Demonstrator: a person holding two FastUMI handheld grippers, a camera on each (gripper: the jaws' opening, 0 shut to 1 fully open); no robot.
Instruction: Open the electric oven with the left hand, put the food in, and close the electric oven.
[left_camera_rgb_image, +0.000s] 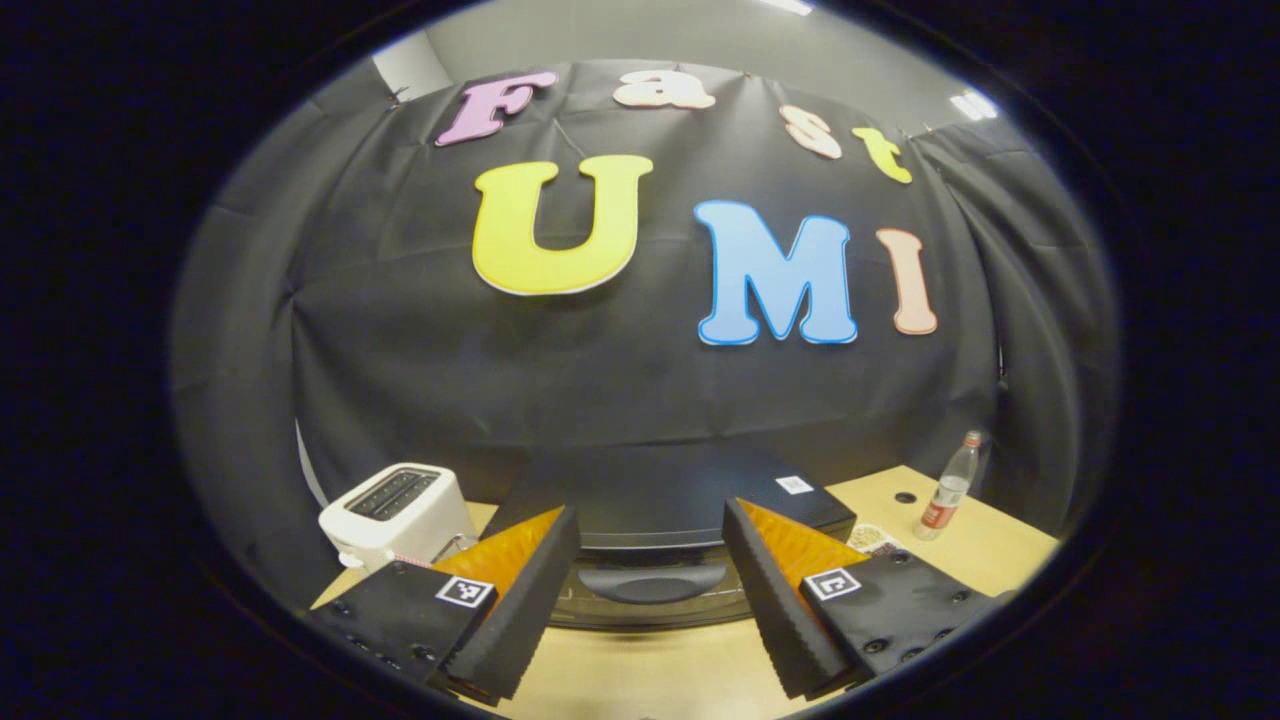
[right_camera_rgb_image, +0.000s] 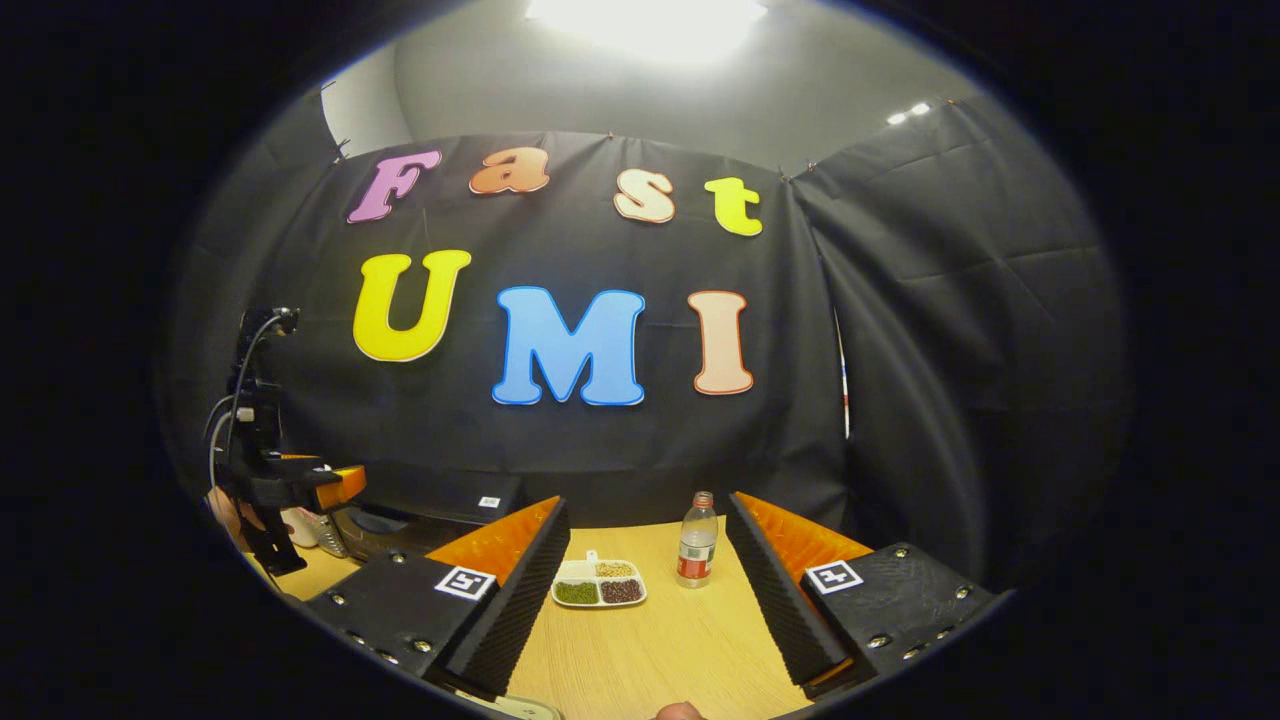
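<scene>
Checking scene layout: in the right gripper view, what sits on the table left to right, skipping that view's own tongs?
Other gripper → electric oven → divided food tray → water bottle.

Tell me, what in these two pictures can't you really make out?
- Oven, left gripper view: its lower front is cut off behind the left gripper fingers.
- Food tray, right gripper view: three fillings, too small to name.
- Bottle, right gripper view: label too small to read.
- Toaster, left gripper view: its base is hidden by a finger.
- The far gripper, right gripper view: too far off to judge.
</scene>
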